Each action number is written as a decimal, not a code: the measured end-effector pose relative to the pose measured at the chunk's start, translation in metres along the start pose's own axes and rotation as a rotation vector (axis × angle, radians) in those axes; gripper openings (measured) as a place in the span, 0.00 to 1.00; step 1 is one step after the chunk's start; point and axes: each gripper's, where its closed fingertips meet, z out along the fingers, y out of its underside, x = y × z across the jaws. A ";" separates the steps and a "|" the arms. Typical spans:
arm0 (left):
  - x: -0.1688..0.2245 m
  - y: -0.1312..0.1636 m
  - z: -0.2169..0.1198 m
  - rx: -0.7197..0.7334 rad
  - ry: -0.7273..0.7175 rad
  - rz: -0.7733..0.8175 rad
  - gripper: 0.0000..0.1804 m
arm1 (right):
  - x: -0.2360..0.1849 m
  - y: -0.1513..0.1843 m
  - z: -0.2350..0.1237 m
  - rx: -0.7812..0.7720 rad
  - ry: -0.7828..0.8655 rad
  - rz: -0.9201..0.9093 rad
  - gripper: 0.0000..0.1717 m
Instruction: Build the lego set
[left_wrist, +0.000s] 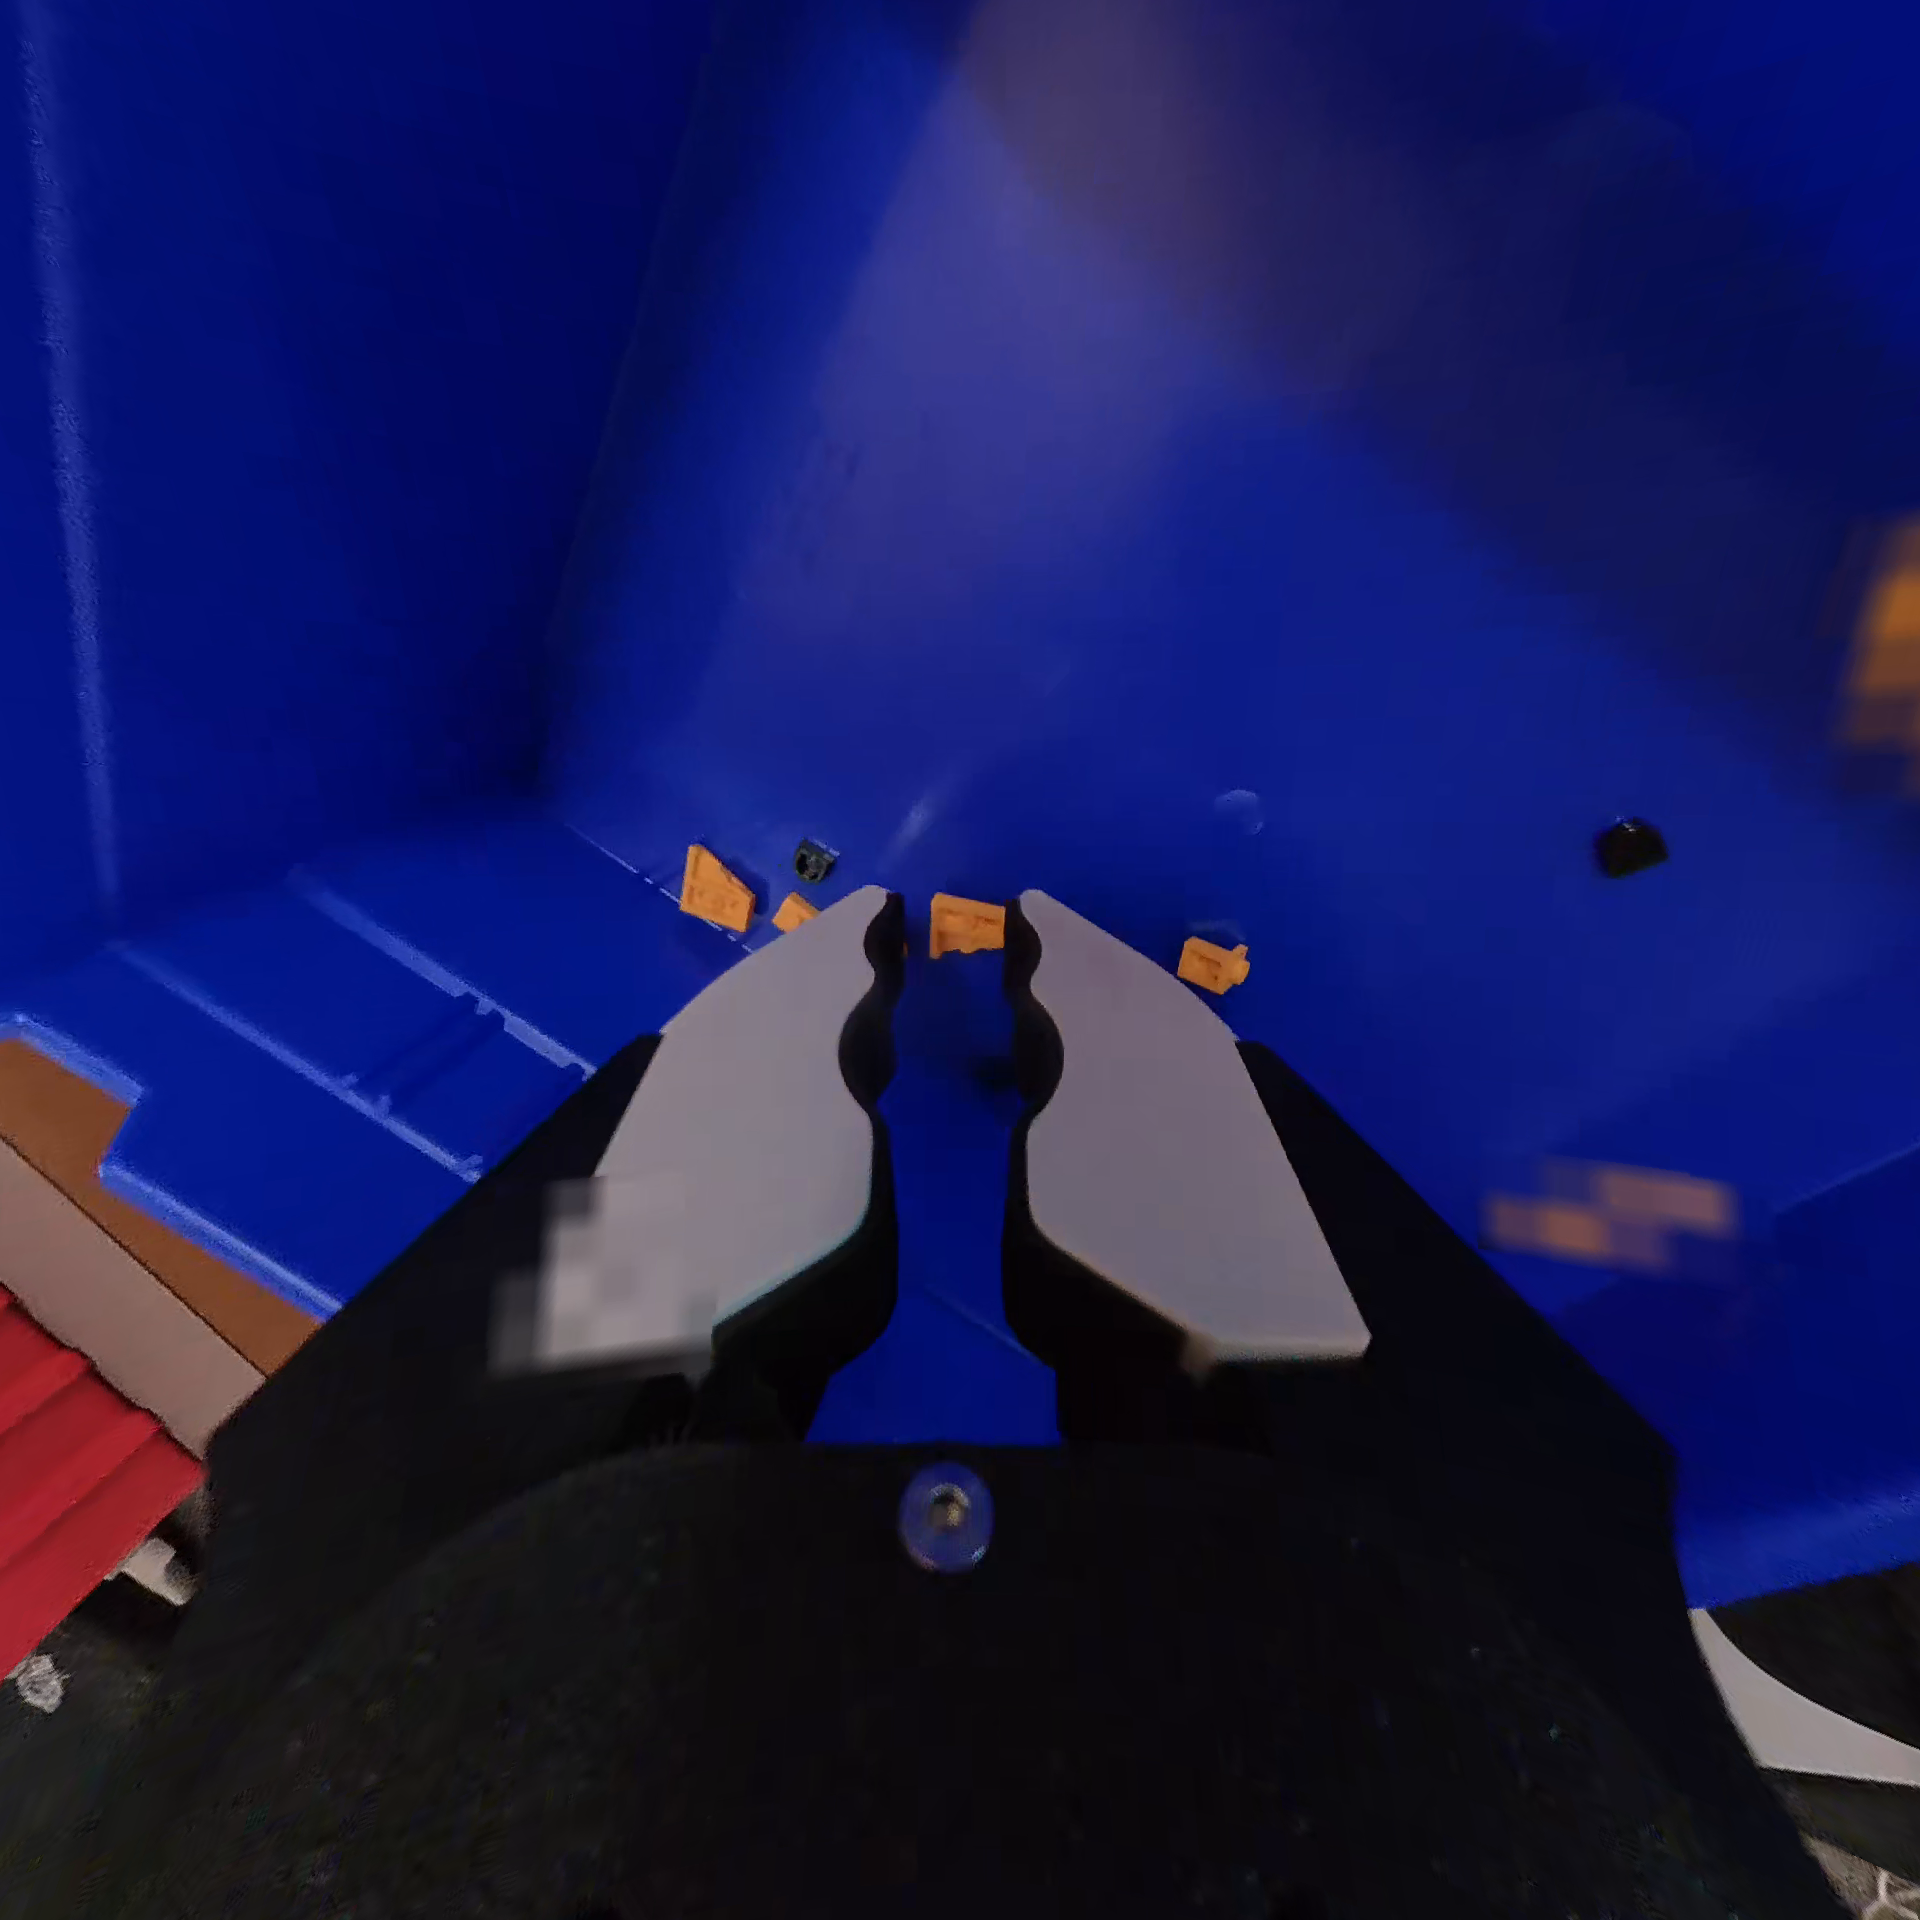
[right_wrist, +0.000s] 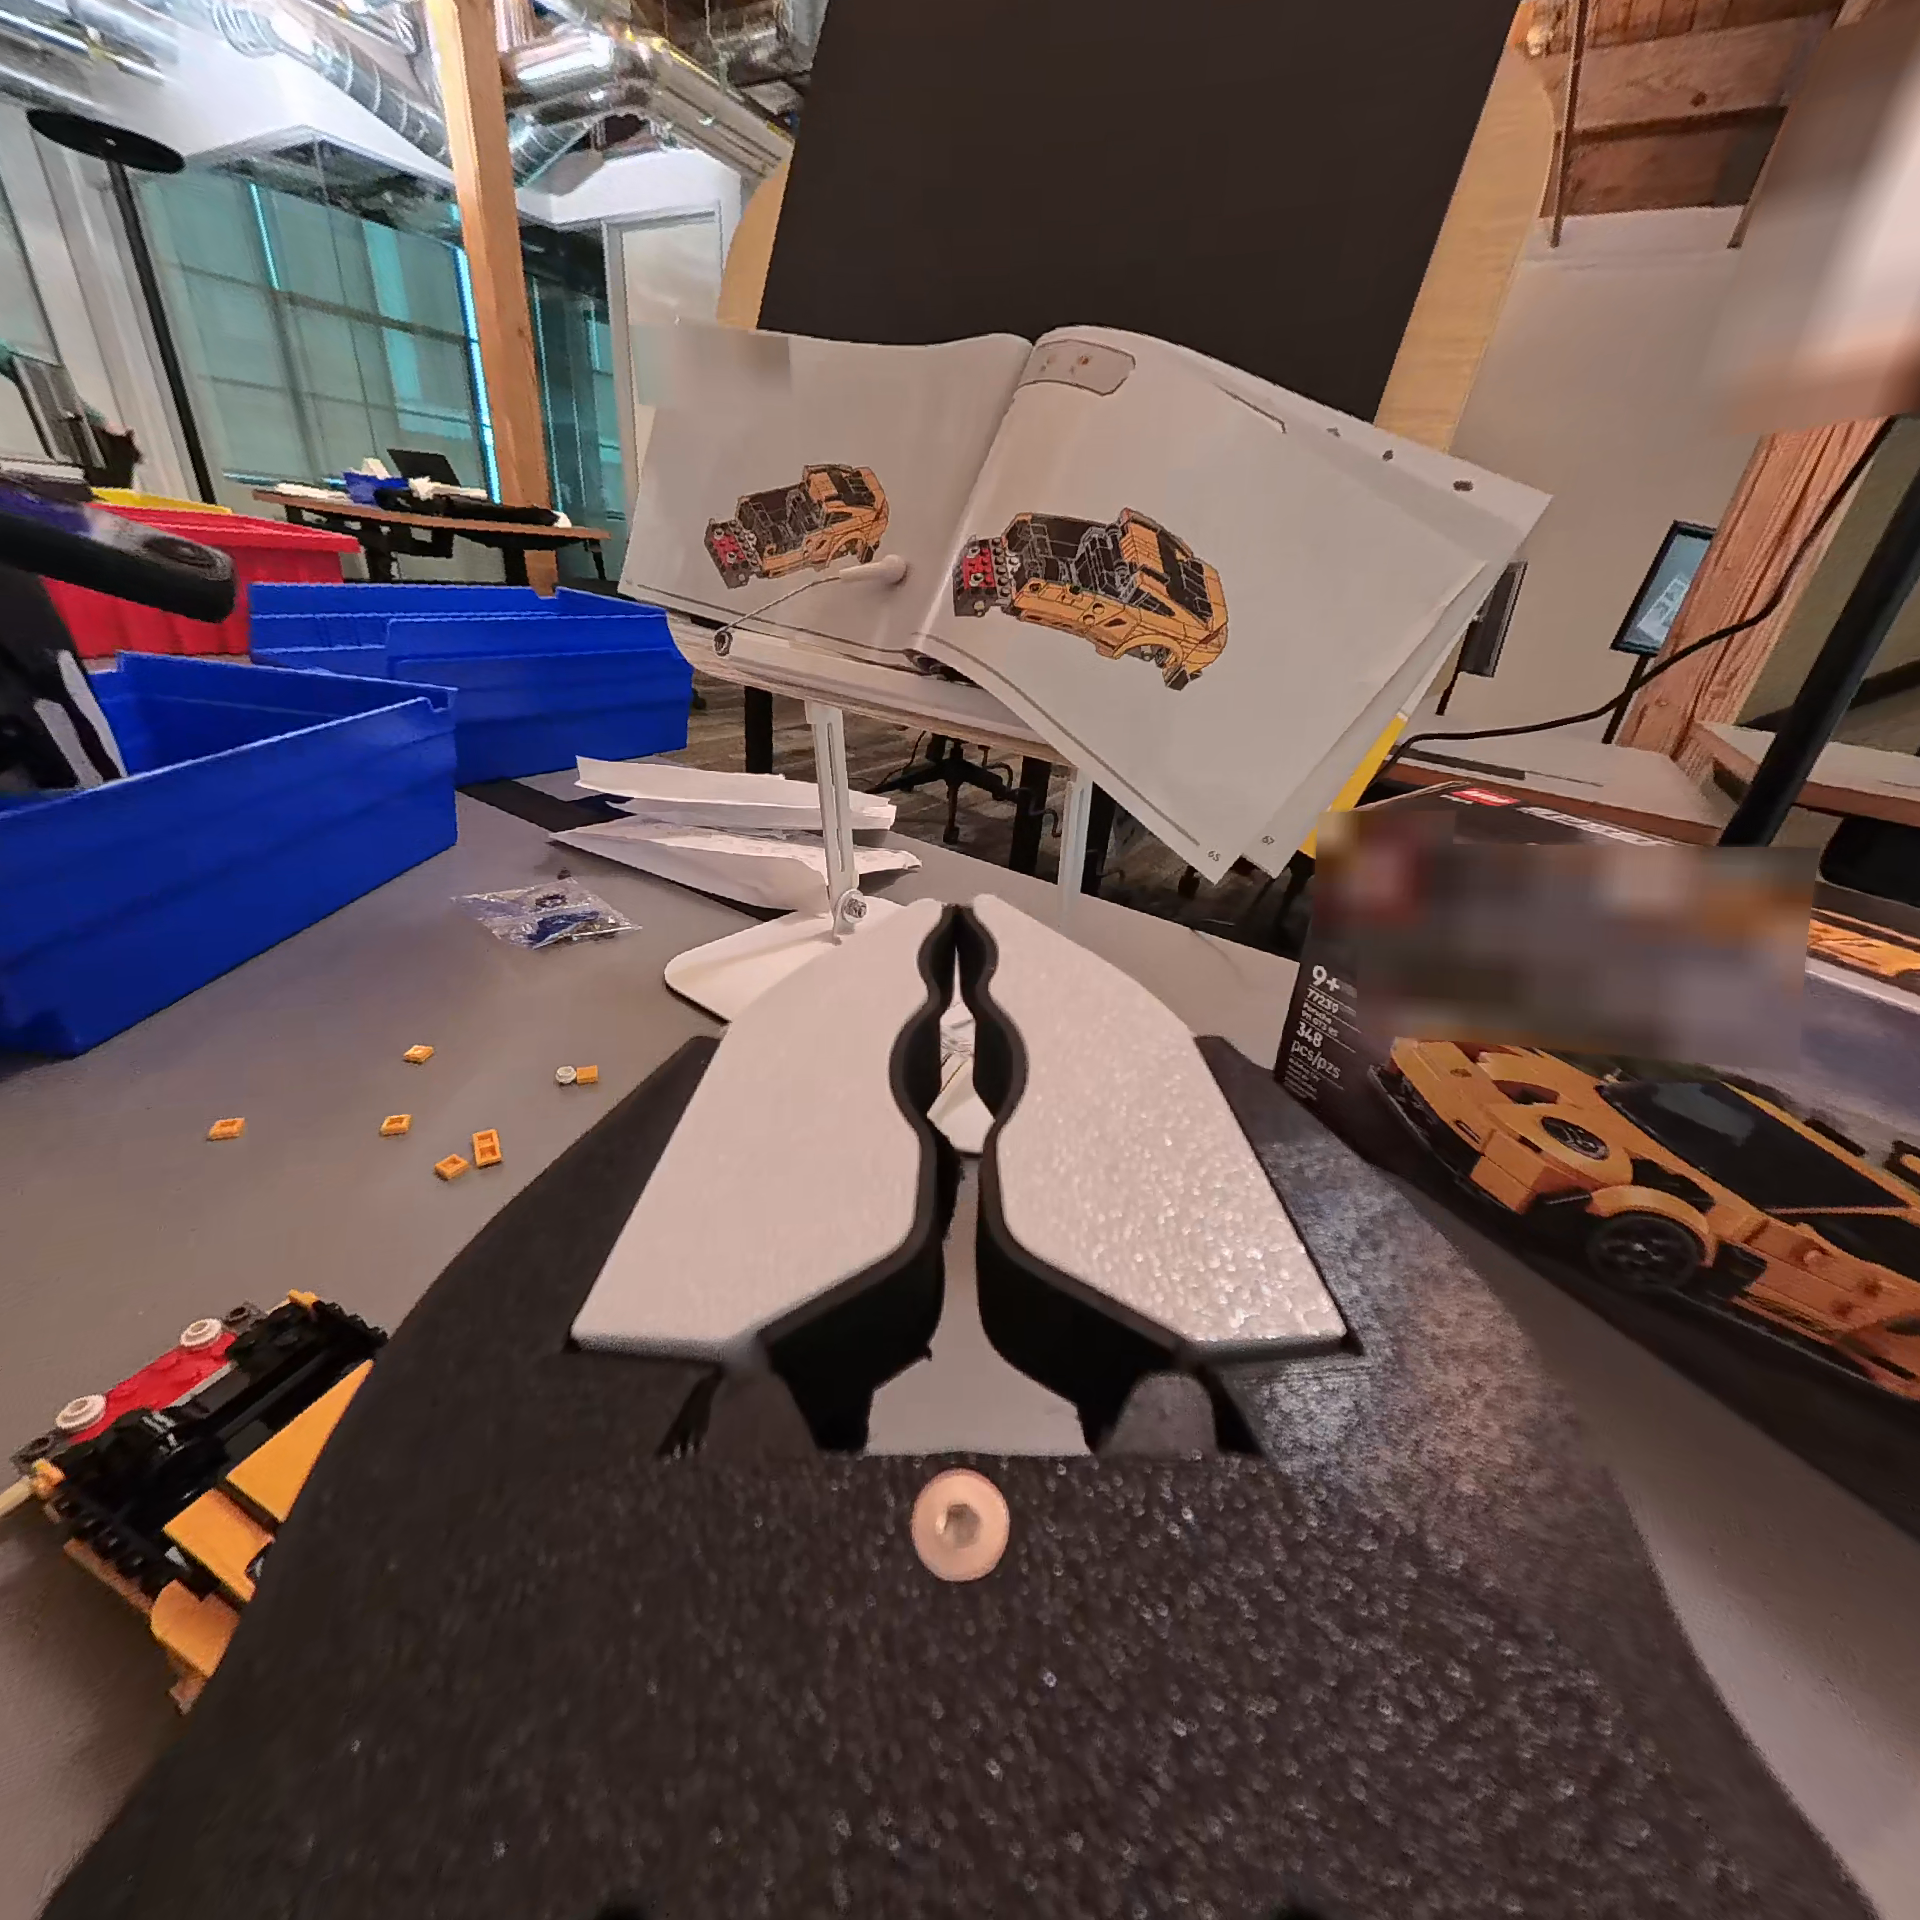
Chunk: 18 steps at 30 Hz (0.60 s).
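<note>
On the grey table, small orange pieces lie scattered near the front of a blue bin, with a clear bag of small parts and folded white paper bags farther back. A white stand carries an open instruction booklet against a dark panel, and a printed box with an orange car picture stands at the right. A half-built orange, black and red brick model rests at the near left. Behind are more blue and red bins, timber posts, ceiling ducts and tall windows. The right gripper hangs above the table before the stand's base, its jaws together with nothing between them. Inside a blue bin, the left gripper reaches toward the floor, its jaws apart on either side of an orange brick piece; whether they touch it cannot be told. Other orange pieces and a black piece lie nearby.
</note>
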 end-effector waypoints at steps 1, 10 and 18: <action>0.000 0.001 0.002 -0.014 0.001 0.005 0.11 | -0.001 0.001 0.000 -0.005 -0.005 0.002 0.00; -0.006 0.015 0.007 -0.124 -0.005 0.041 0.13 | -0.005 0.010 0.003 -0.037 -0.032 0.012 0.00; 0.006 0.024 0.008 -0.163 0.062 0.111 0.13 | -0.006 0.015 0.005 -0.055 -0.042 0.020 0.00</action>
